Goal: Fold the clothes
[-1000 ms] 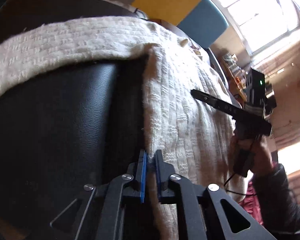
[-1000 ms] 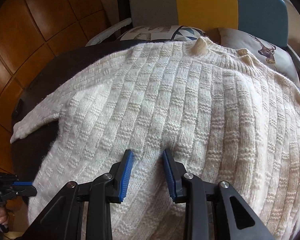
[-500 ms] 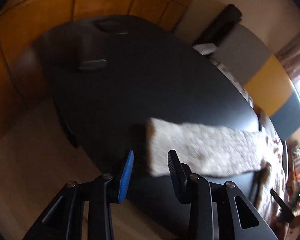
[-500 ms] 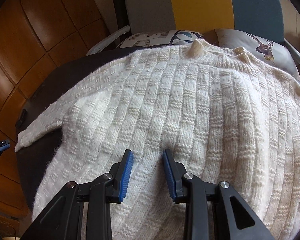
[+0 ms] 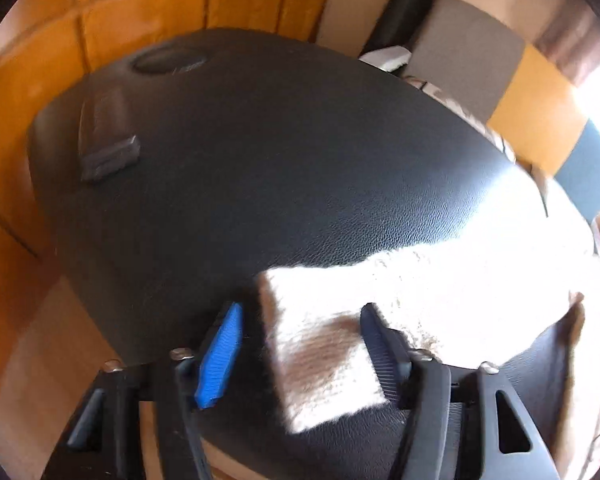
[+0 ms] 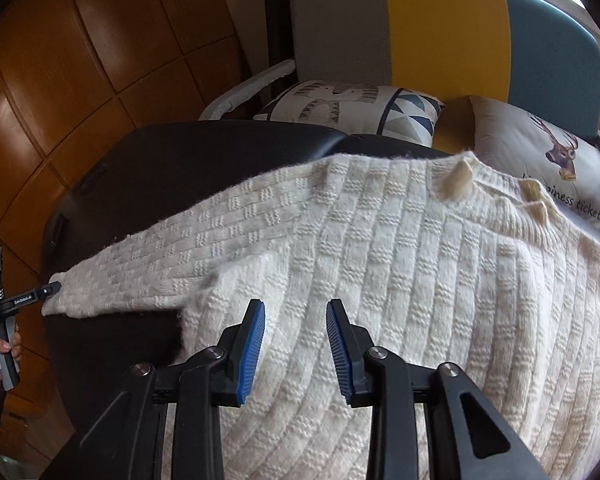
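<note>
A cream knitted sweater [image 6: 400, 264] lies spread flat on a black leather table [image 6: 148, 168]. Its left sleeve [image 6: 148, 272] stretches out to the left. In the left wrist view the sleeve cuff [image 5: 324, 356] lies between the open jaws of my left gripper [image 5: 300, 344], which straddles it without closing. That gripper also shows at the far left of the right wrist view [image 6: 52, 290], at the cuff's end. My right gripper [image 6: 296, 344] is open and empty, hovering just above the sweater's body near the armpit.
A grey, yellow and blue chair back [image 6: 440, 24] with two printed cushions [image 6: 352, 108] stands behind the table. Wooden wall panels [image 6: 80, 60] lie to the left. A dark flat object [image 5: 108, 152] sits on the table's far corner. The table edge and floor [image 5: 40, 360] are close to the left gripper.
My left gripper let go of the sweater's side edge, opened, and moved out to the sleeve cuff, which now lies between its jaws. My right gripper rose and drew back slightly, still open.
</note>
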`<state>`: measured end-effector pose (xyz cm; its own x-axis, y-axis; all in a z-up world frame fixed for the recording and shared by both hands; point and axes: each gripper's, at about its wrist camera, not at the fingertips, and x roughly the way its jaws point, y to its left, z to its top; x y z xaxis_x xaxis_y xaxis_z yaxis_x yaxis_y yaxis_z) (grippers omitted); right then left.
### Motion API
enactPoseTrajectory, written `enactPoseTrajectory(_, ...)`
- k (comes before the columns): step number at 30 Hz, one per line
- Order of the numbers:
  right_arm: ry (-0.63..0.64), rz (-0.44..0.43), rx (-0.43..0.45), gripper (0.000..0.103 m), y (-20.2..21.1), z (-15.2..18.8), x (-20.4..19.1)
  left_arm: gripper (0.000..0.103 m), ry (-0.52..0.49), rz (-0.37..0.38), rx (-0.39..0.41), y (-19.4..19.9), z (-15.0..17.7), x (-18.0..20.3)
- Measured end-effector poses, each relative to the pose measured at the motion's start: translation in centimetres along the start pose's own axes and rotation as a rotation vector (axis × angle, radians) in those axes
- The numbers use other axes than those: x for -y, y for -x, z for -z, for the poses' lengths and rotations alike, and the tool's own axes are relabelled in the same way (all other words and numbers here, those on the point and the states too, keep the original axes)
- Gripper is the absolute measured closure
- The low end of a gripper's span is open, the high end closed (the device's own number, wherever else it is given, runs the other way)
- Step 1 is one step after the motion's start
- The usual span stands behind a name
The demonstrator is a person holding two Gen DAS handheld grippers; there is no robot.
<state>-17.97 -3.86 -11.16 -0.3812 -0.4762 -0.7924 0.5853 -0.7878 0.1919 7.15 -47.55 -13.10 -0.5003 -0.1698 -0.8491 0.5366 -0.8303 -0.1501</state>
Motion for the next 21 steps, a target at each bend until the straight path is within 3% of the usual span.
enactPoseTrajectory(3, 0.033, 0.016, -0.001, 0.071, -1.0, -1.4, -0.8, 0.092, -0.005, 0.005, 0.003, -0.4, -0.6, 0.8)
enactPoseTrajectory(11, 0.078, 0.104, -0.068, 0.071, -5.4, -4.4, 0.2, 0.092, 0.047, -0.006, 0.012, -1.3, -3.0, 0.6)
enactPoseTrajectory(14, 0.049, 0.130, -0.107, 0.071, -7.6, -5.0, 1.8, 0.092, 0.039, -0.031, 0.014, -0.9, -3.3, 0.7)
enactPoseTrajectory(21, -0.011, 0.148, -0.085, 0.071, -8.7, -6.3, 2.7, 0.092, 0.047, -0.093, 0.011, -3.7, -7.4, 0.6)
